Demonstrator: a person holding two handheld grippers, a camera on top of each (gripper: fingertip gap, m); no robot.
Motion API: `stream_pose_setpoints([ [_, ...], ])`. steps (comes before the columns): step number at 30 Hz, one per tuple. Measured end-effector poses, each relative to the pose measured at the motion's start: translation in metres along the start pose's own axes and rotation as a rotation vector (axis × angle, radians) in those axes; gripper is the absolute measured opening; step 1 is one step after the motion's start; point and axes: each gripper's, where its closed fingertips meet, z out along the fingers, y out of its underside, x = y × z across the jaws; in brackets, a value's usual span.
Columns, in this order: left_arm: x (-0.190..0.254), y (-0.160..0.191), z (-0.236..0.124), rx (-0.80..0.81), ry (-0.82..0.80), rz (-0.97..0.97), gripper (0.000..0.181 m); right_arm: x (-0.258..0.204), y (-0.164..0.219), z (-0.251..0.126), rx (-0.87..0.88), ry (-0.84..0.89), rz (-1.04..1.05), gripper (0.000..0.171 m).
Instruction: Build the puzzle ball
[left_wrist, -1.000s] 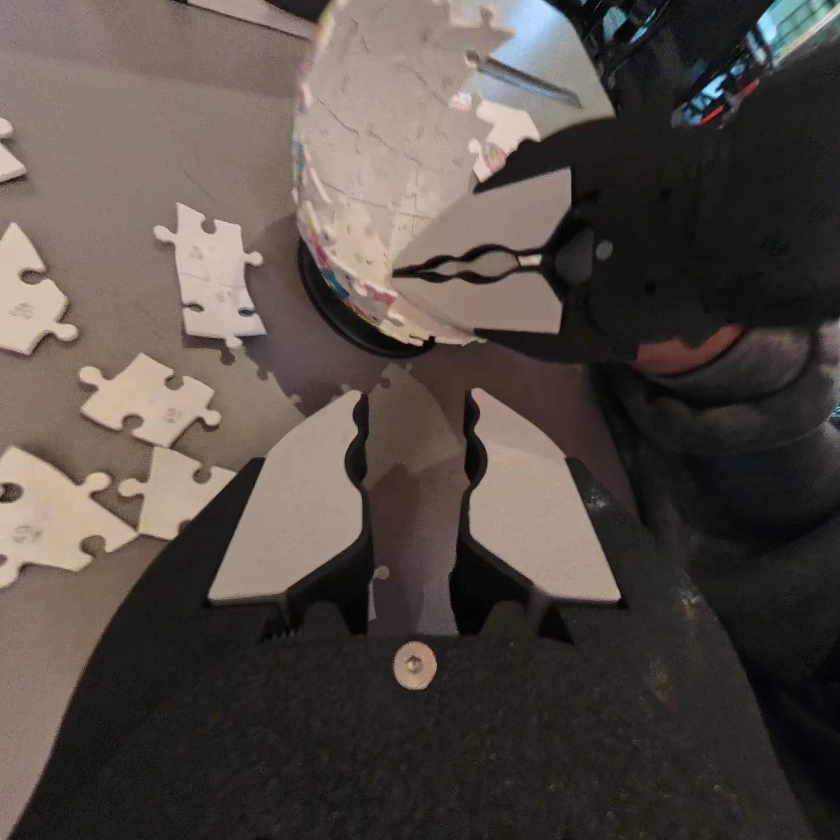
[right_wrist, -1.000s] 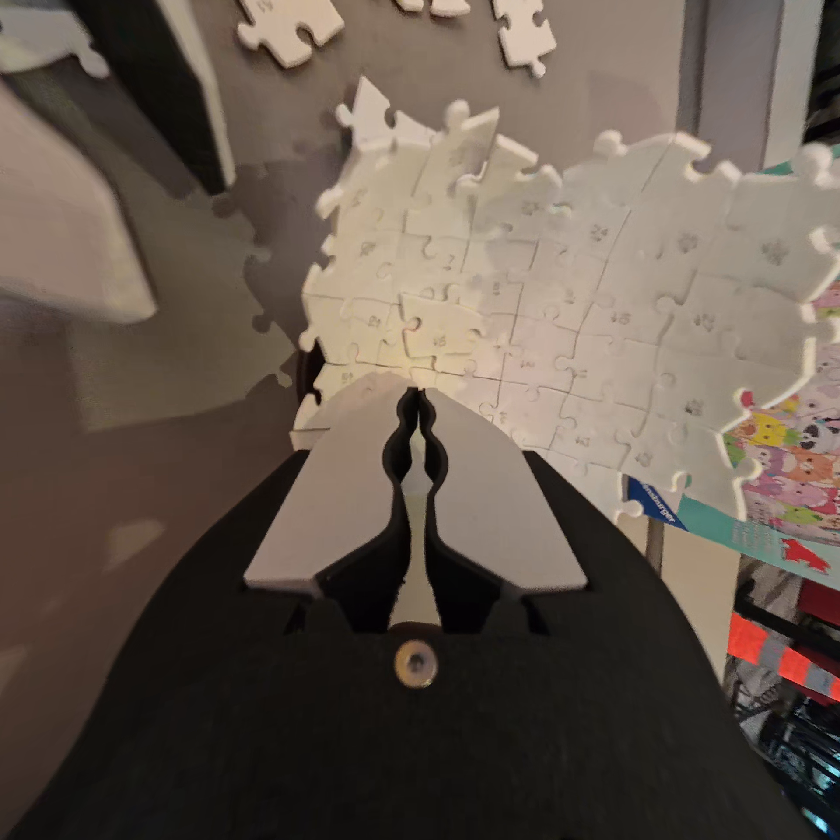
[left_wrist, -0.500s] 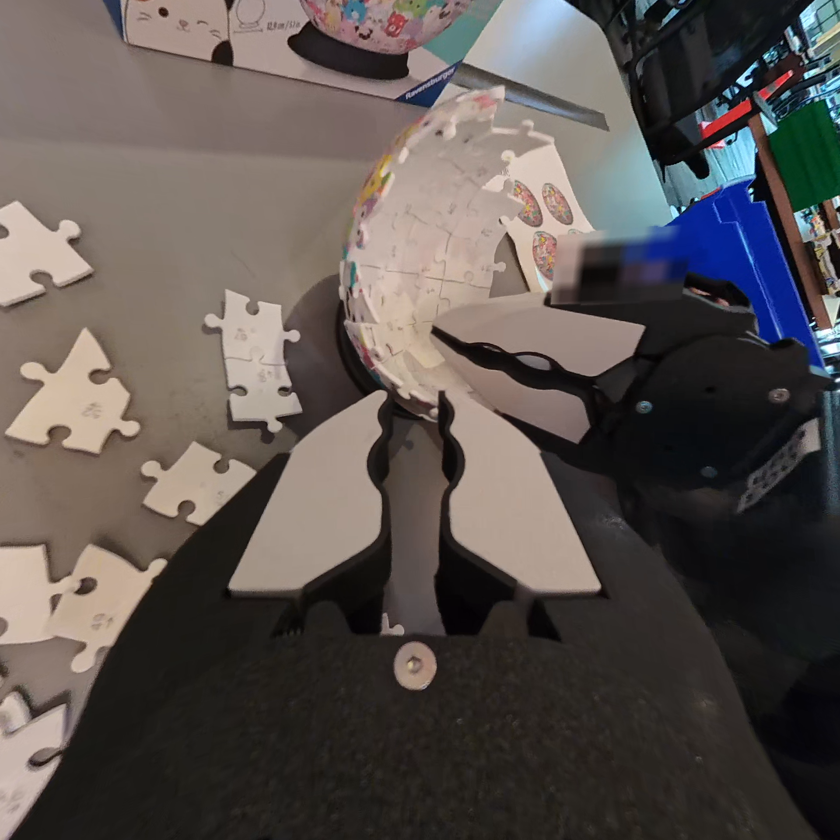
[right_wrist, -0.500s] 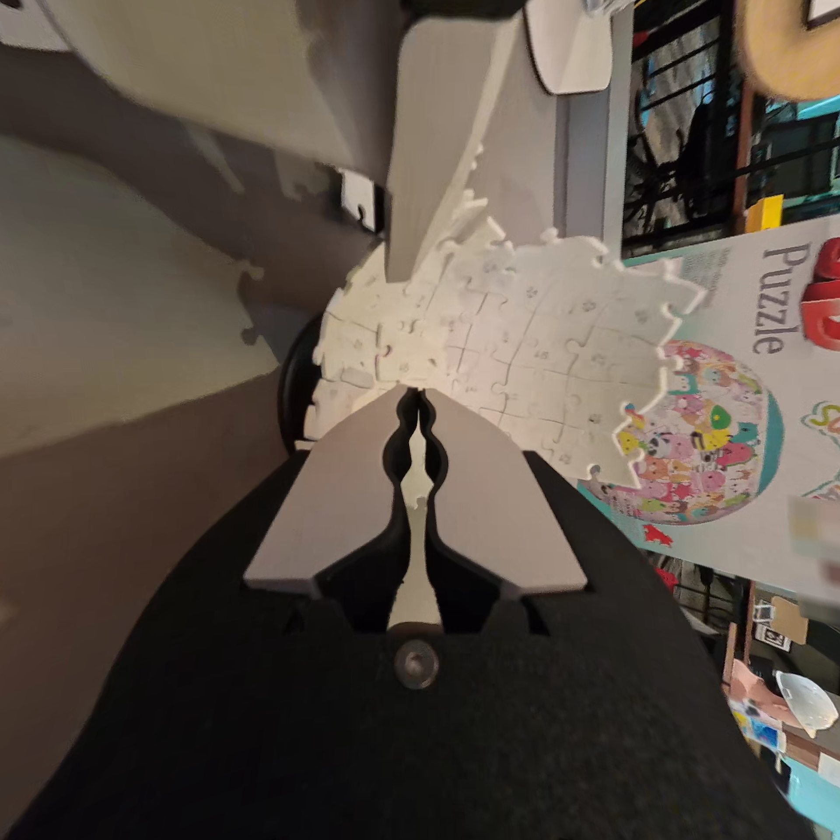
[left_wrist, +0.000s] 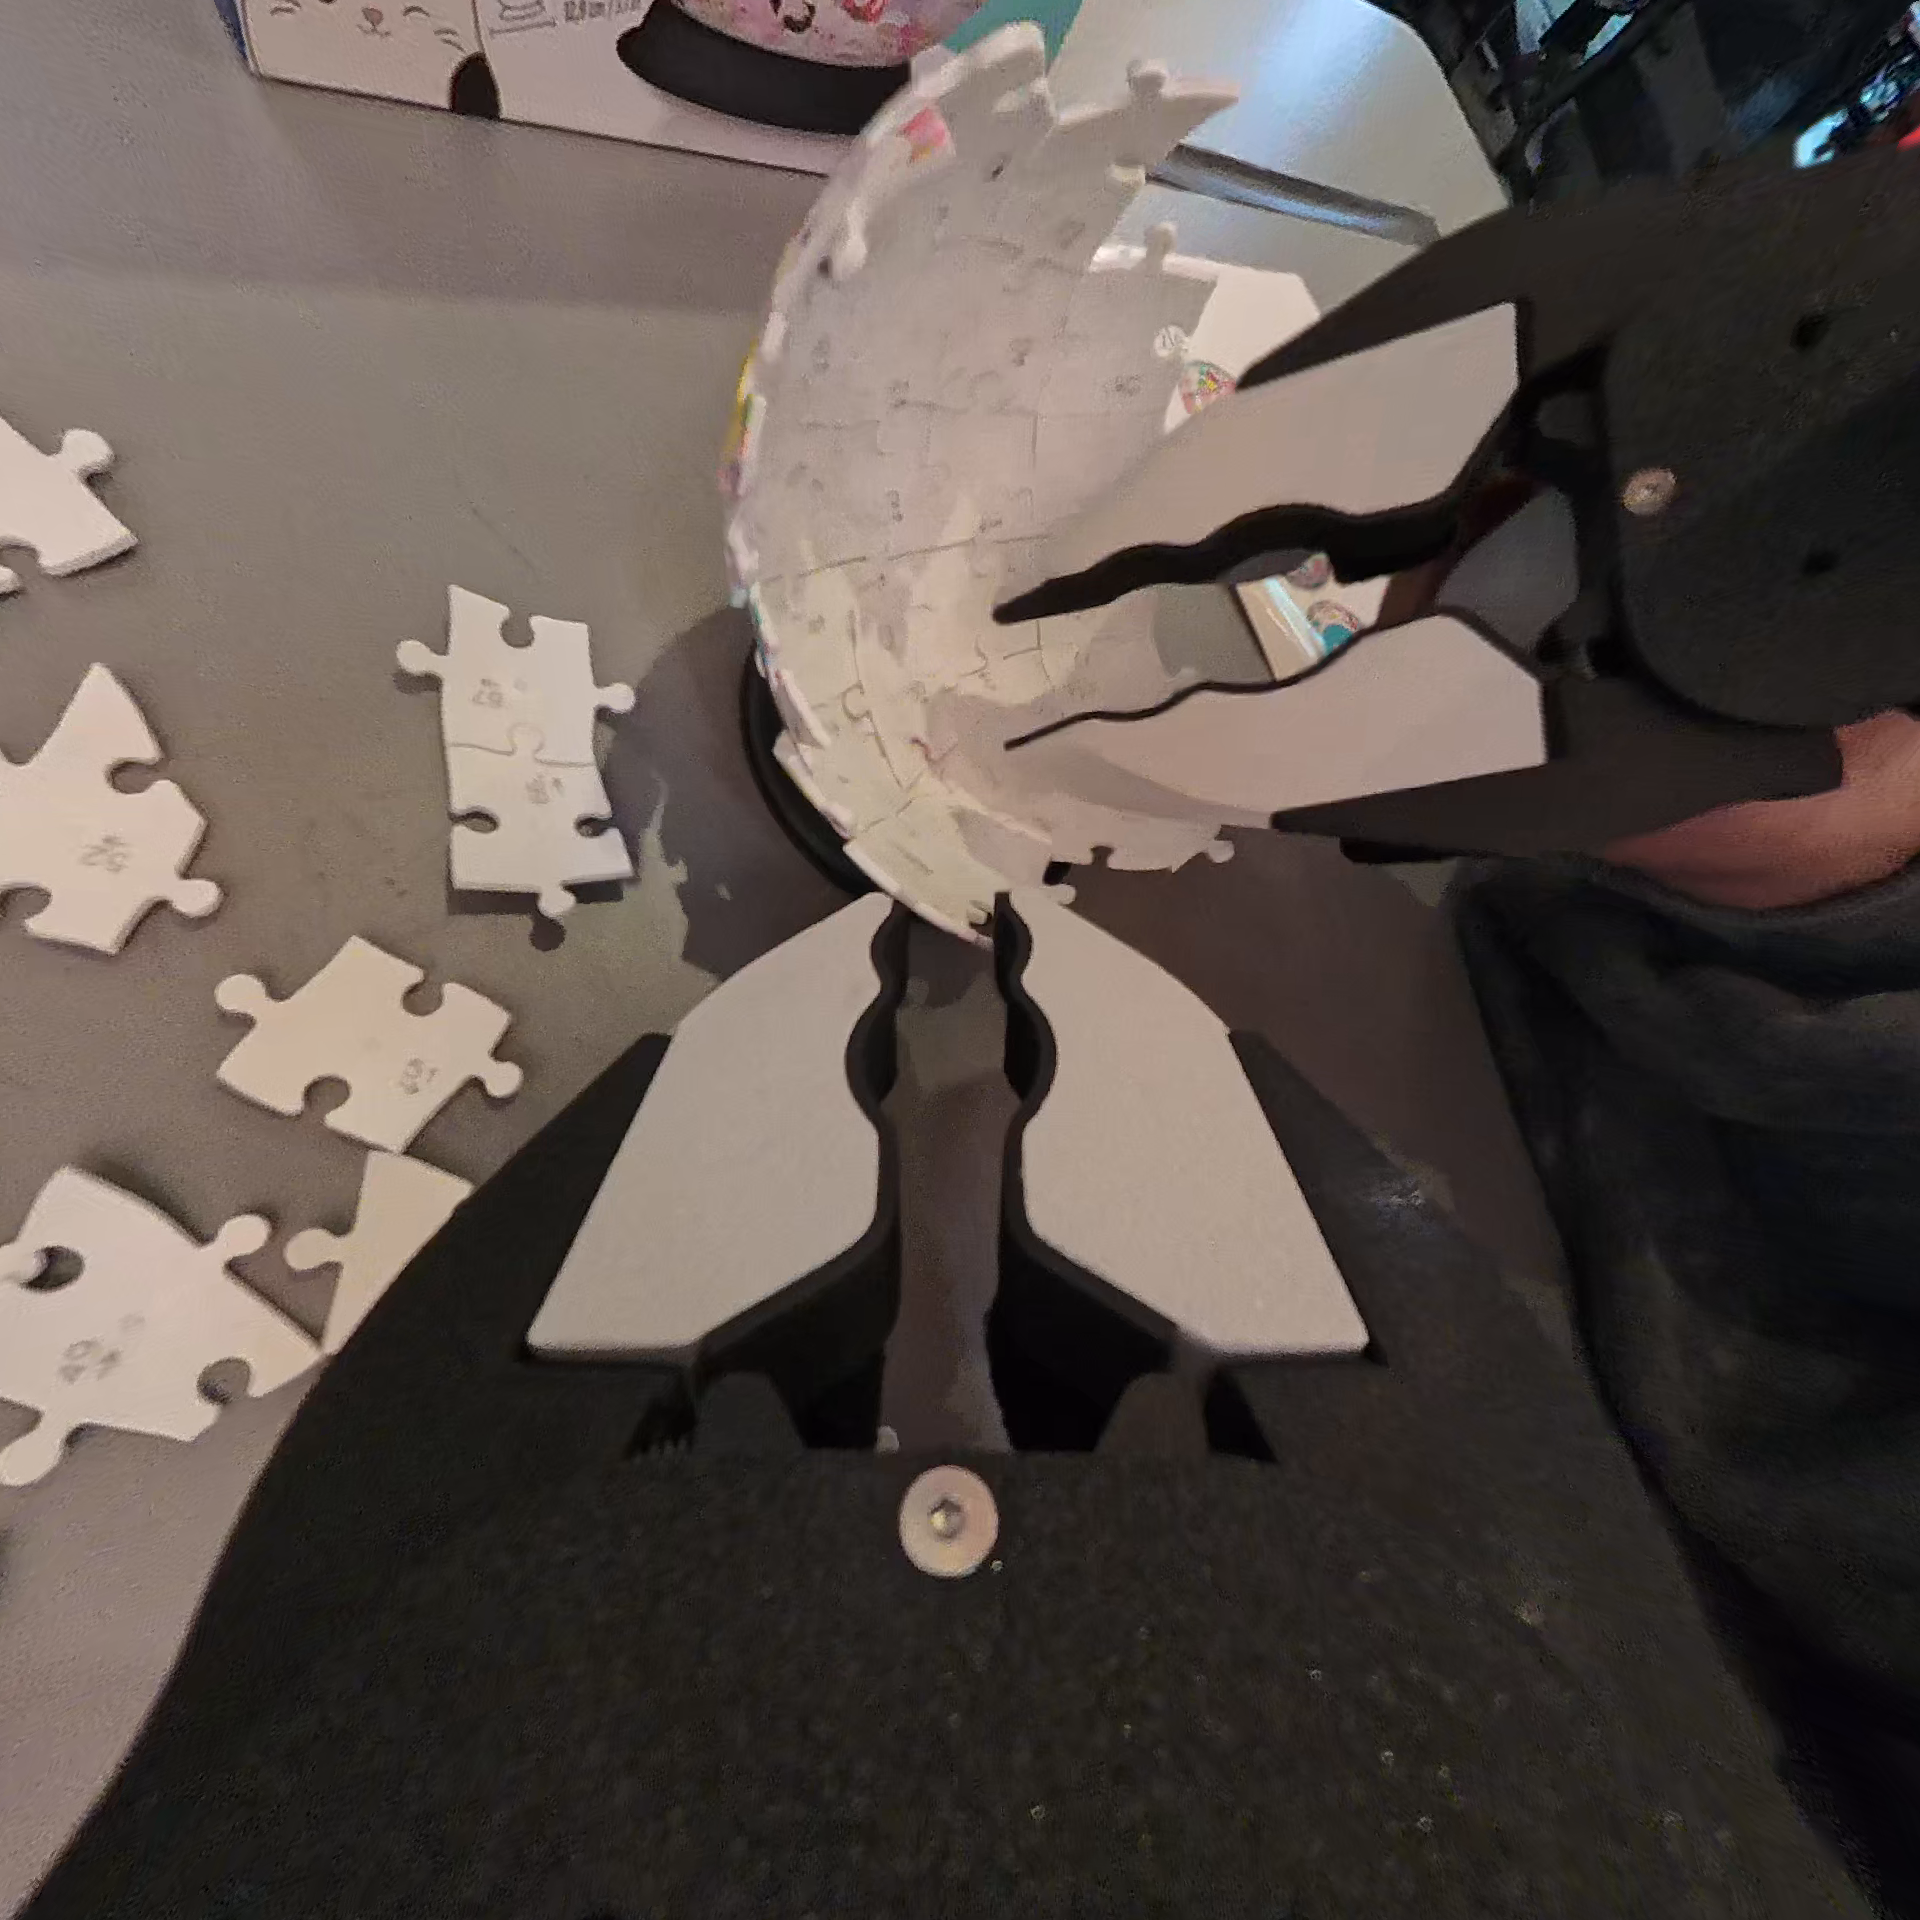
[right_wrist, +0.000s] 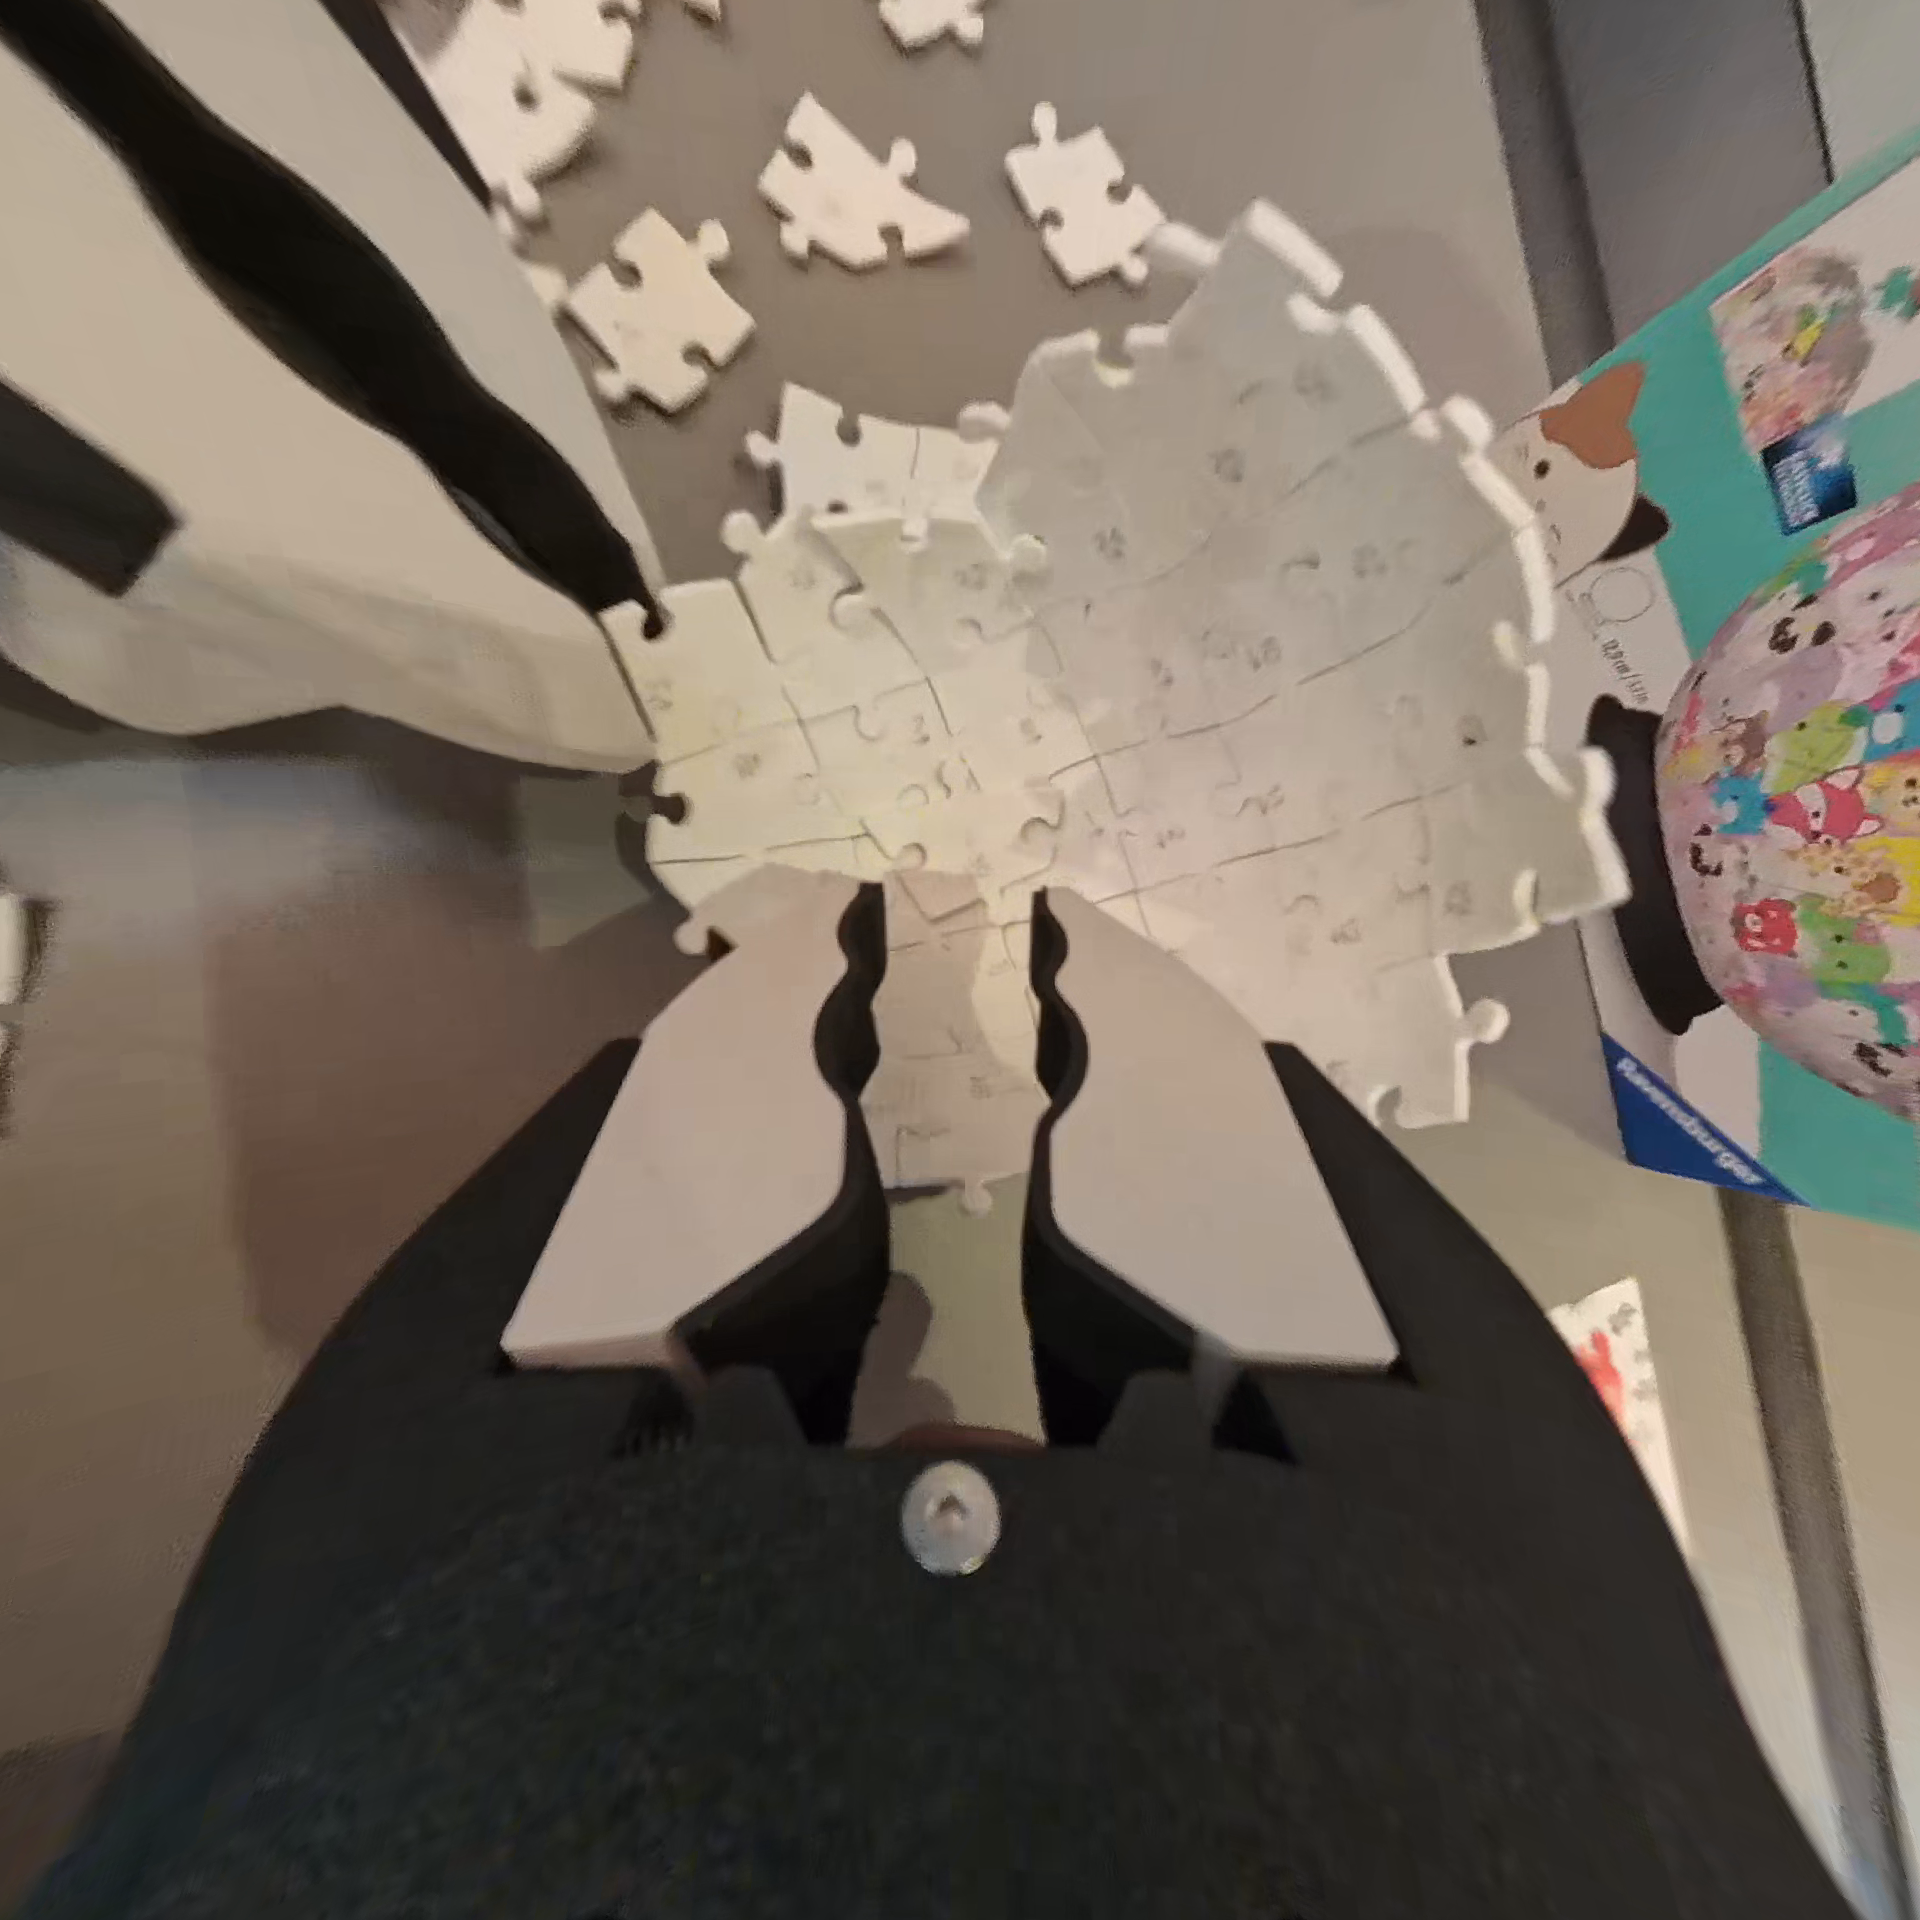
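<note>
My left tongs (left_wrist: 945, 914) and right tongs (right_wrist: 956, 914), both spread, crowd the shell (left_wrist: 935, 520); a bump could crack its seams

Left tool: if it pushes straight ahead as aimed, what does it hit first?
Likely the lower jagged rim of the white, half-built curved puzzle shell on its black round stand. The open left tool sits just short of that edge; whether they touch is unclear.

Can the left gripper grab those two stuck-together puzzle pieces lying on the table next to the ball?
Probably yes. The left gripper is open and holds nothing, and the joined pair of pieces lies flat on the grey table, just to its left, with nothing on top. The half-built puzzle ball stands beside it, not over it.
</note>
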Motion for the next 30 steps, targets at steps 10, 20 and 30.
stream_pose_setpoints([
  [10, 0.0, -0.001, 0.001, 0.02, 0.012, -0.035, 0.015, 0.004, -0.01, 0.012, -0.1, 0.031, -0.147, 0.044],
  [20, 0.003, -0.005, -0.001, 0.037, 0.047, -0.094, 0.015, 0.006, -0.005, 0.019, -0.186, 0.04, -0.274, 0.04],
  [30, 0.005, -0.009, -0.001, 0.04, 0.078, -0.12, 0.015, 0.007, 0.007, 0.019, -0.271, -0.01, -0.308, 0.022],
])
